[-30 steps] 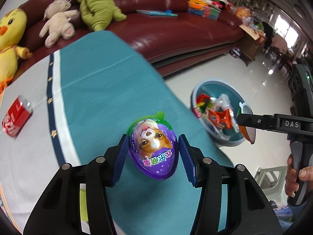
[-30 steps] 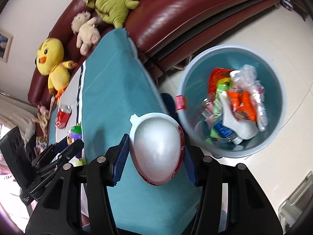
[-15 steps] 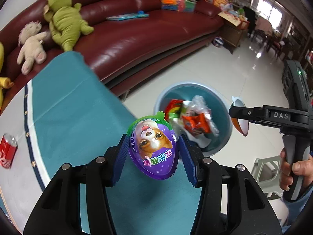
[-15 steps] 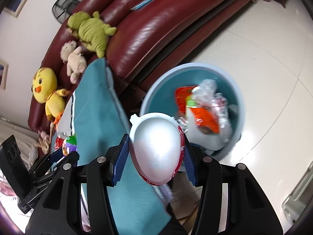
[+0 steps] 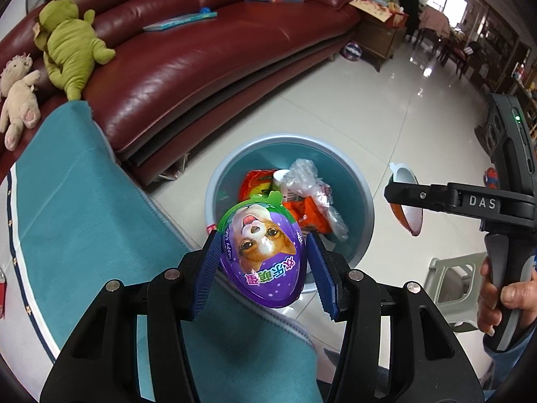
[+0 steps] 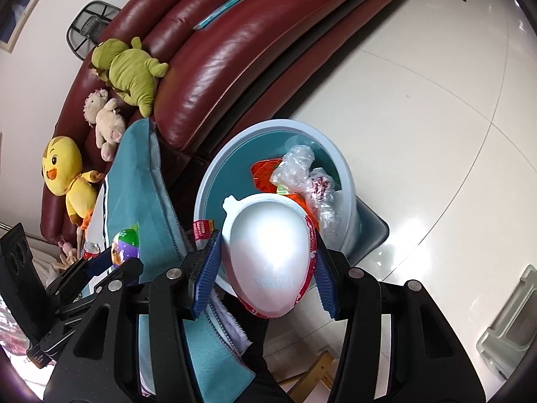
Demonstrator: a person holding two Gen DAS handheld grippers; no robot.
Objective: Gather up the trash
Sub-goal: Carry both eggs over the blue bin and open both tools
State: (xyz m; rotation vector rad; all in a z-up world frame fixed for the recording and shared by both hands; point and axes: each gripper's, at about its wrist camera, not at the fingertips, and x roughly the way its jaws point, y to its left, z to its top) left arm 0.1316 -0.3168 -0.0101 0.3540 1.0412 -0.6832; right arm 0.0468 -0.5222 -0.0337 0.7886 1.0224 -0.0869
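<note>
Above the round plastic bin, left hand-held gripper clamps a glossy purple egg, right hand-held gripper a white half-shell.

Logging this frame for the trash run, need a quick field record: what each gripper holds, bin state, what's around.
left gripper: shut on purple egg shell, dog picture facing camera
right gripper: shut on white egg shell, red rim
trash bin: on floor beside teal tablecloth, open, already holds wrappers
shell positions: both held in air near the bin, neither inside it
background: red sofa with green plush
</note>
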